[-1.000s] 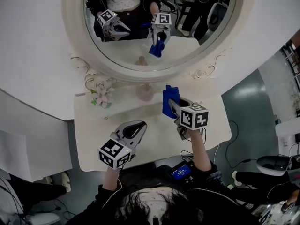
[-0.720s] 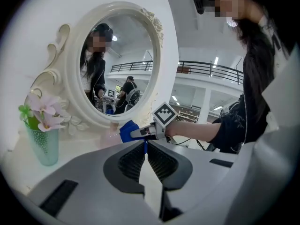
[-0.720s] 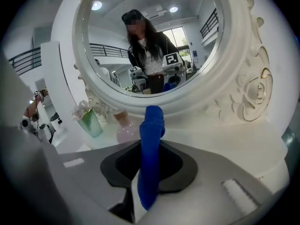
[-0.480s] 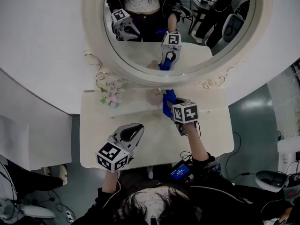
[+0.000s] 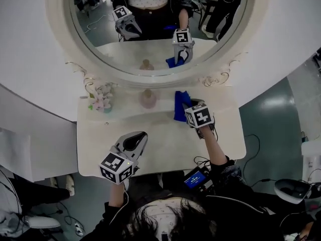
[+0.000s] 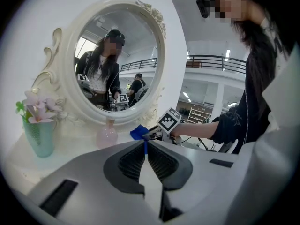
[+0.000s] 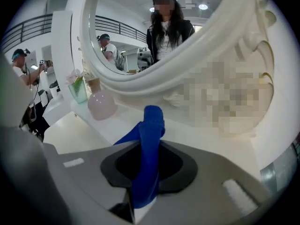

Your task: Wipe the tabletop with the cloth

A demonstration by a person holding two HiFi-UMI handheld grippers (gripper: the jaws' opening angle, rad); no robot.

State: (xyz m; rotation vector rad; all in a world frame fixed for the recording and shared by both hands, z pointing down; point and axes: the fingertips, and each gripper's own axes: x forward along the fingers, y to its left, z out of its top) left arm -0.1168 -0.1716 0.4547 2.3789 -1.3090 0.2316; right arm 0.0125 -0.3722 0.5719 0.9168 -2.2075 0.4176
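Cloth (image 5: 180,106) clamped in the right gripper at the rear of the tabletop

The blue cloth stands bunched between the jaws of the right gripper (image 5: 189,108), which are closed tight on its folded middle. One loose end rises ahead of the jaws and the rest hangs beneath them. It sits over the rear ledge of the tabletop (image 5: 165,142), just right of the pink bottle (image 5: 148,99) and below the mirror (image 5: 155,24). Whether it presses on the surface cannot be told.

A good wipe probably calls for lowering the gripper until a broad fold lies flat, then drawing overlapping strokes. These should steer round the bottle and the flower vase (image 5: 100,103), which look easy to tip.

The left gripper (image 5: 139,136) hovers over the front left of the tabletop, jaws together on nothing, touching nothing.
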